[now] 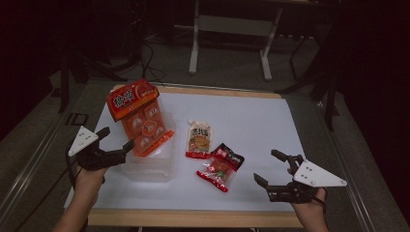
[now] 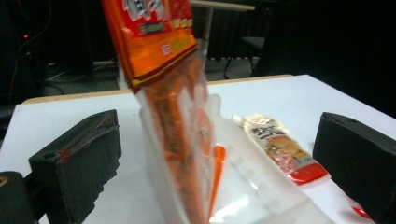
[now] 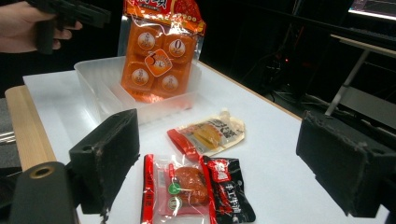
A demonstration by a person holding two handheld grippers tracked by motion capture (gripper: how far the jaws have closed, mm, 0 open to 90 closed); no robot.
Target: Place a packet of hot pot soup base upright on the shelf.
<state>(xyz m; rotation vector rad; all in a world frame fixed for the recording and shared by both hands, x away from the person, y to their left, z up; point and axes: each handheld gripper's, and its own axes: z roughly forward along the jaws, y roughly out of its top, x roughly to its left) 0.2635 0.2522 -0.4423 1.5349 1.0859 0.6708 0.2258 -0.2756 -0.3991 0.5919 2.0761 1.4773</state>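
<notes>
An orange multi-pack of snacks stands tilted in a clear plastic bin at the table's left. My left gripper is open just left of the pack. In the left gripper view the pack rises between the wide jaws, and neither pad touches it. A beige sauce pouch and a red-and-black packet lie flat mid-table. My right gripper is open near the front right. Its own view has the red-and-black packet and the pouch lying ahead of its empty jaws.
A white mat covers the table, with a wooden edge at the front. A white metal frame stands on the floor behind the table. The surroundings are dark.
</notes>
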